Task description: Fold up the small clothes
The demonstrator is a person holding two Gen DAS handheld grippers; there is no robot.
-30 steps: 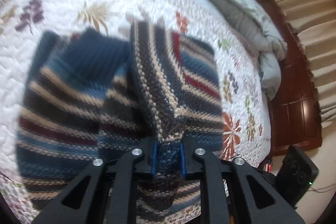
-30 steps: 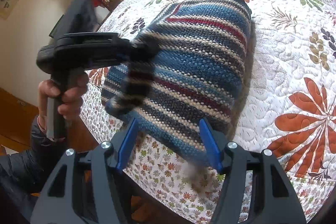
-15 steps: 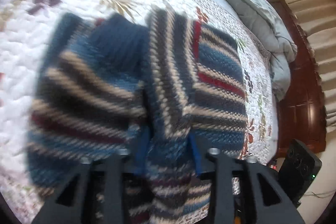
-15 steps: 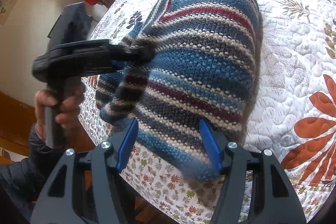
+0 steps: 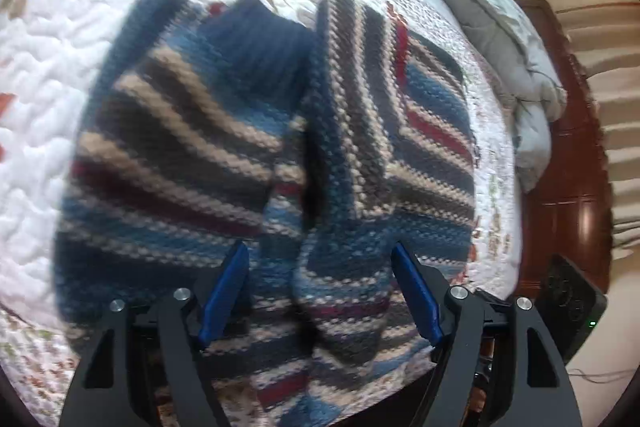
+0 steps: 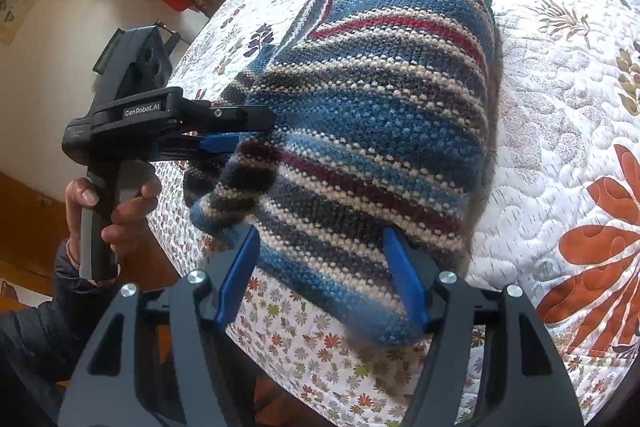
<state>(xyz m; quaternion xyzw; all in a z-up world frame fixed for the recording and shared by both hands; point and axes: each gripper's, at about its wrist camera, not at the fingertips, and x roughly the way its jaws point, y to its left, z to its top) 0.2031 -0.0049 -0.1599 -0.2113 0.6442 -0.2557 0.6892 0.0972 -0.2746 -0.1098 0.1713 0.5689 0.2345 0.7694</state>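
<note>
we've got the left gripper w/ jaws just opening, now wide; folded sleeve lies btwn blue pads, not pinched. right gripper jaws spread wide around hem of the blue-striped knit sweater, grip unclear. sweater lies on white floral quilted bedspread.

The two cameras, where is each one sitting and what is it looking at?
Left wrist: on the left gripper, looking down its open fingers at the striped sweater on the quilt.
Right wrist: on the right gripper, facing the sweater; the person's hand shows.
Shared: sweater, quilt.
</note>
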